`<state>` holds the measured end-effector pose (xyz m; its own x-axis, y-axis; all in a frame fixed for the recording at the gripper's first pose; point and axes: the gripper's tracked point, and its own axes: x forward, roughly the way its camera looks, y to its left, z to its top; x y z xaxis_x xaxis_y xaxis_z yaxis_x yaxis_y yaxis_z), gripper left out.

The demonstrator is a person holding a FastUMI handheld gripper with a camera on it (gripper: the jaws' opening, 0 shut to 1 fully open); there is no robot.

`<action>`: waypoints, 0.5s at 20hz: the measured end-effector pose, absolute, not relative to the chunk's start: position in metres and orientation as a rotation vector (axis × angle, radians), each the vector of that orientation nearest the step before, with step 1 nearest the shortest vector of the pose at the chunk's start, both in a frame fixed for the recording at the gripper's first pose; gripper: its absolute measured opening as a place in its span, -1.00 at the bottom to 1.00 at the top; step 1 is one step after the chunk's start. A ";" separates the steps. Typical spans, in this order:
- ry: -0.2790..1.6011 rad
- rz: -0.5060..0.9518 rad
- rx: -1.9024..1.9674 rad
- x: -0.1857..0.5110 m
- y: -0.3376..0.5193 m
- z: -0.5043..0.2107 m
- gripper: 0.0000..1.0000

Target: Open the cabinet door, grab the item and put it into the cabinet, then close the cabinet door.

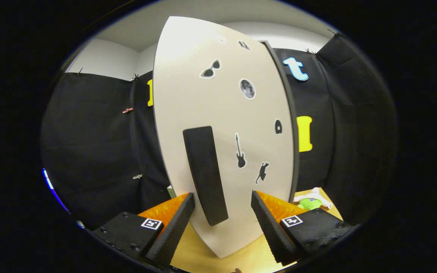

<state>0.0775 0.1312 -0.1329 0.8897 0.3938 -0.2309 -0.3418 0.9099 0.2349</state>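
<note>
A: Gripper view, going left to right: the left finger [173, 223], then the dark upright handle [205, 174] on the pale cabinet door [218, 113], then the right finger. The gripper [222, 220] is spread wide, and the handle's lower end sits in the gap, nearer the left finger, with neither finger pressing on it.

B: And the door itself?

A: It looks shut or close to it; I can't tell for sure. That fits either a reach to pull it open or a door already closed again, so I judge only this: any grip on that handle wants the bar centred in the gap before the fingers close.

B: Where's the item?

A: A green and white plush toy [311, 201] lies on the worktop [241, 261], beyond the right finger, just past the door's right edge, outside the cabinet.

B: Any writing?

A: No brand or legible text. The door carries picture stickers: sunglasses [211, 69], a moon [247, 88], a guitar [240, 151], a cat [262, 172]. Square coded markers [152, 223] sit on the finger mounts.
</note>
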 end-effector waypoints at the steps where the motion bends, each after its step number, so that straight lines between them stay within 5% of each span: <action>1: 0.282 0.392 0.176 0.084 0.142 -0.136 0.96; 10: 0.195 0.412 0.234 0.082 0.169 -0.102 0.96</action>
<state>0.0815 0.1686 -0.1022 0.8983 0.4167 -0.1394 -0.3721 0.8901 0.2633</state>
